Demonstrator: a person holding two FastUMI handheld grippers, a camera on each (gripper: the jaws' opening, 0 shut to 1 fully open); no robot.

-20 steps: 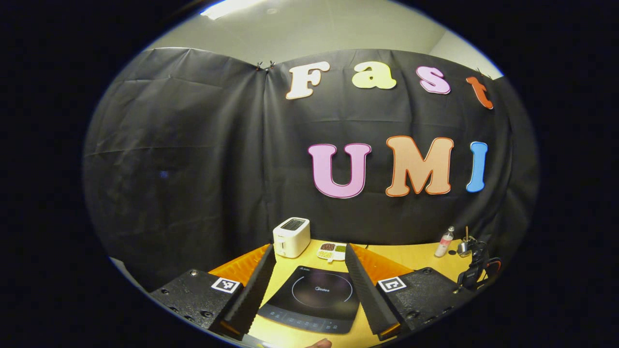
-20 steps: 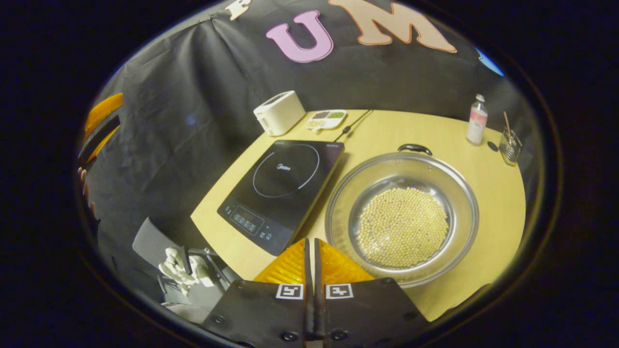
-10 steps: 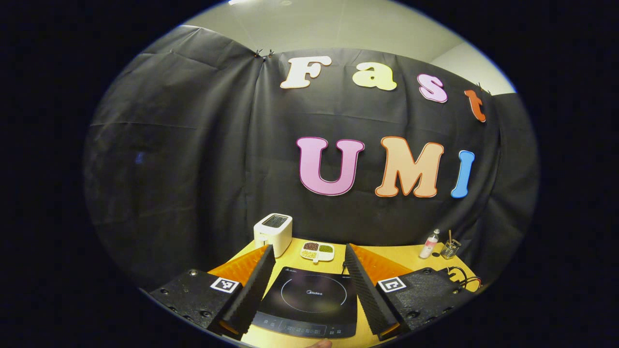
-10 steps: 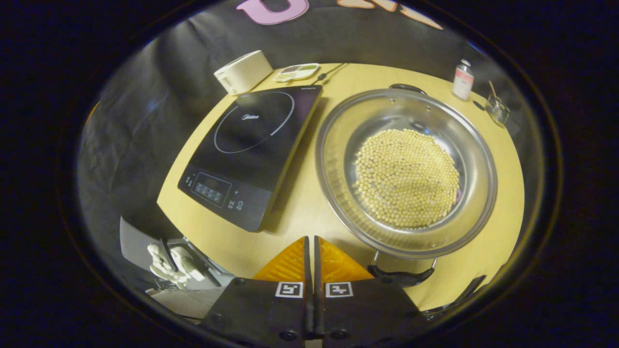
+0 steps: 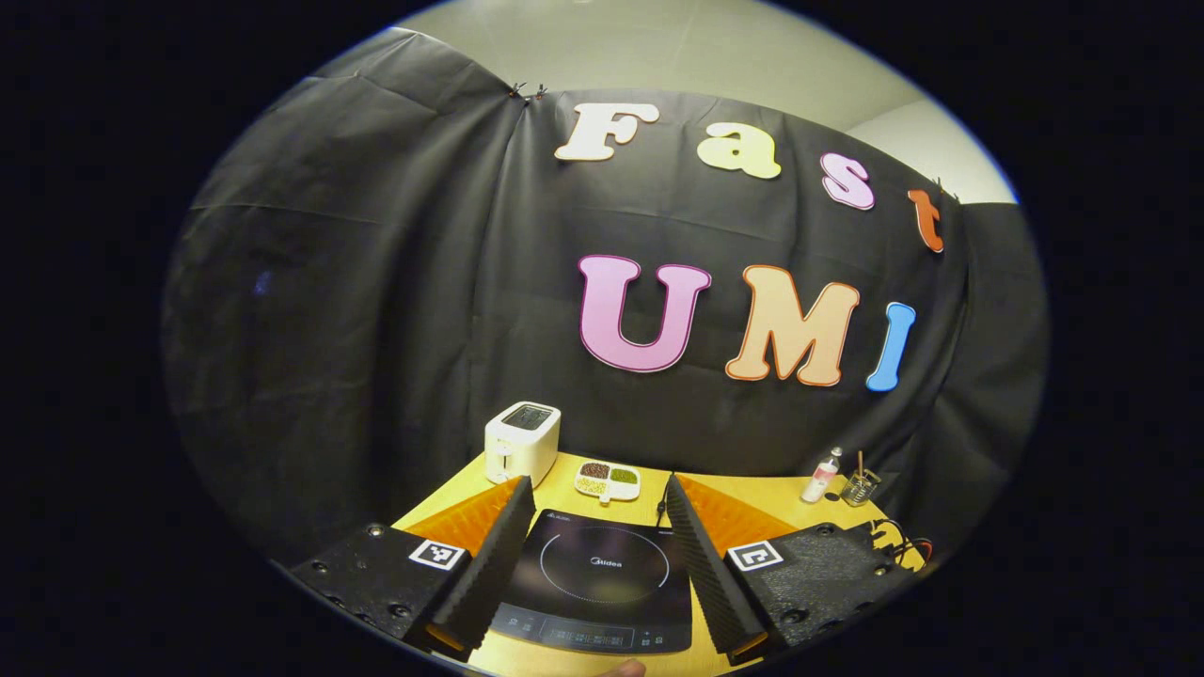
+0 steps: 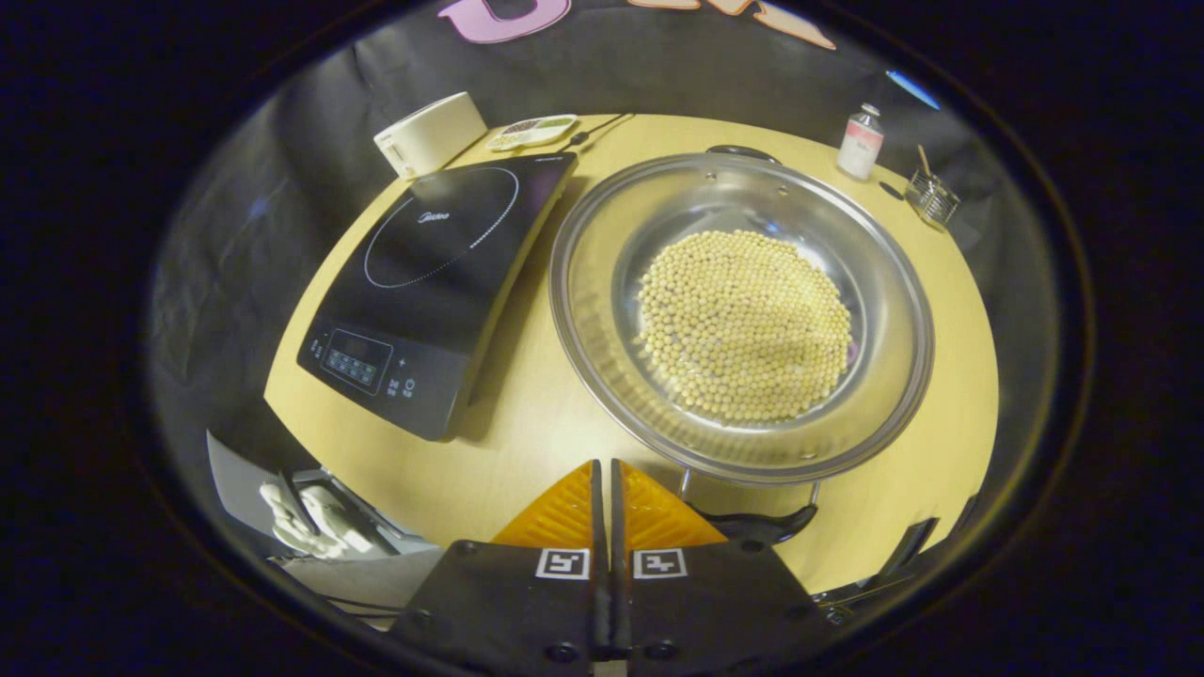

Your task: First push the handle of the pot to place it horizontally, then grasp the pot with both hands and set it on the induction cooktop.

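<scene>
1. Our right tongs [image 6: 604, 480] are clenched, their two orange ribbed fingers pressed together with nothing between them, hanging above the near edge of the desk [image 6: 527, 423].
2. Just beside their tips lies the pot's near handle [image 6: 752, 520], a black curved grip on two thin metal rods; our tongs' body partly covers it, and we cannot tell whether they touch.
3. The pot [image 6: 602, 310] is a wide, shallow, shiny steel bowl standing on the desk right beside the induction cooktop [image 6: 423, 273], not on it.
4. Small round pale-yellow beans [image 6: 743, 324] cover its bottom, and only a dark sliver of the far handle [image 6: 741, 150] clears the rim.
5. Our left tongs [image 5: 595, 553] are released, their black ribbed pads spread wide with the glossy black cooktop [image 5: 602, 578] between them, holding nothing.
6. In the left gripper view the cooktop's near edge is cut off at the bottom.
7. Farther back stand a white toaster [image 5: 522, 442], a small divided dish [image 5: 607, 480], a little bottle [image 5: 821, 476] and a glass holder [image 5: 858, 487], its contents too small to make out.
</scene>
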